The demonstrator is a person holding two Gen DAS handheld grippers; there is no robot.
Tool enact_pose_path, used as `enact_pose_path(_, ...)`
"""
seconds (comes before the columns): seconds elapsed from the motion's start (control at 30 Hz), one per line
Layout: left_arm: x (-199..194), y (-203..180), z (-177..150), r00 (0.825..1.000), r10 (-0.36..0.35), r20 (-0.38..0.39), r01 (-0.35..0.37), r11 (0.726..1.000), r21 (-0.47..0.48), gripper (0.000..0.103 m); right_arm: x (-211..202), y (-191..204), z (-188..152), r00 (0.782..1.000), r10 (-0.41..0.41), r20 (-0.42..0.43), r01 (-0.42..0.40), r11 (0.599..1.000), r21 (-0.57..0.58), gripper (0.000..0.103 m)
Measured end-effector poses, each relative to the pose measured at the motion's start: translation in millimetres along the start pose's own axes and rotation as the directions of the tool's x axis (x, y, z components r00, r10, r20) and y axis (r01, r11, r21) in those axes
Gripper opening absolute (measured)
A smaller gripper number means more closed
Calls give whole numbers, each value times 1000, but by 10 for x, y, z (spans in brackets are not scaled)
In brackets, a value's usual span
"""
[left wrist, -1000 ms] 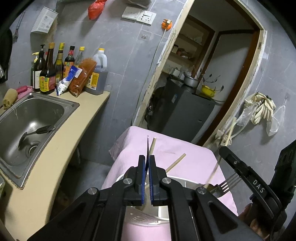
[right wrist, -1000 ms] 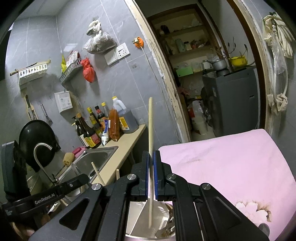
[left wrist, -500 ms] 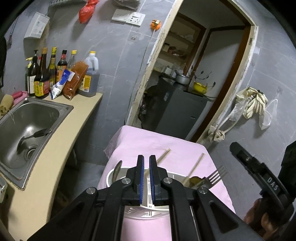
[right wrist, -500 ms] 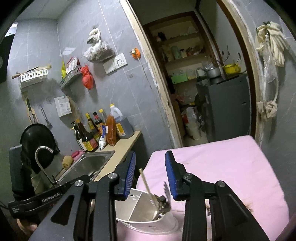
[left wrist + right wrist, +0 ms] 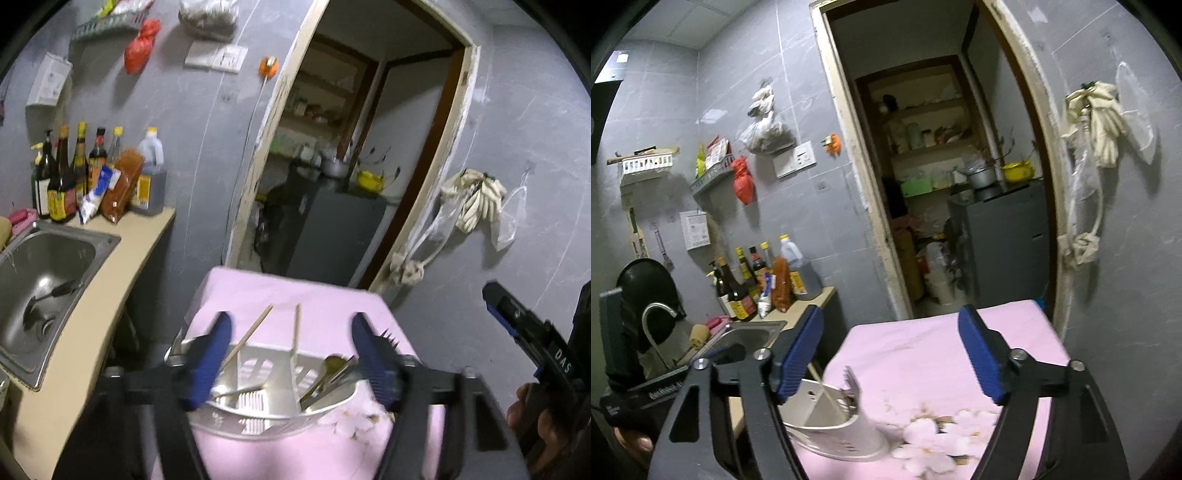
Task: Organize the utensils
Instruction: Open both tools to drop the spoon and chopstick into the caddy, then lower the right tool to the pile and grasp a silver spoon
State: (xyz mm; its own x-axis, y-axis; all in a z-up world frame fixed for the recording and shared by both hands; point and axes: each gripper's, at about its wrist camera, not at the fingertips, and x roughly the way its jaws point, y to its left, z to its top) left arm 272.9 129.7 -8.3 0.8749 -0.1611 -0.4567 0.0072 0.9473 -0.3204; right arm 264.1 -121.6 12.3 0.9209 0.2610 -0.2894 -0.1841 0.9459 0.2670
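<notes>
Left wrist view: left gripper (image 5: pixel 290 356), jaws shut a second ago on a thin utensil, now wide apart with nothing between the pads; they have just been opening. White holder (image 5: pixel 273 406) sits directly below and between the blue pads, on the pink cloth (image 5: pixel 295 299). Two chopsticks (image 5: pixel 297 332) lean upright in its middle compartments, just ahead of the fingertips. Spoon (image 5: pixel 328 365) and fork (image 5: pixel 388 338) lie together in the compartment nearest the right-hand pad. Right gripper (image 5: pixel 524 332) appears at the right edge, a hand behind it, well clear of the holder.

Right wrist view: right gripper (image 5: pixel 890 354), earlier clamped on a chopstick, now spread wide and empty; jaws have just been opening. Holder (image 5: pixel 834 424) lies low and left, behind the left-hand pad, fork tines (image 5: pixel 851 380) rising from it. Pink cloth (image 5: pixel 923 354) fills the gap ahead of the fingertips. Sink (image 5: pixel 746 334) and bottles (image 5: pixel 738 291) stand beyond the left-hand pad.
</notes>
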Motion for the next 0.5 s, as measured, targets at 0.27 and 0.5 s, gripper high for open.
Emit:
enact_pose_path(0.27,-83,-387,-13,999,-6,49,3,998,70,89,-261,-326,107,994,-111,15,111,994,-14,93)
enact_pose_path(0.5,-104,-667,-112,997,29,76,-37,994,102,102,-389,-658,128,982,-190,-4,190,981,-36,100)
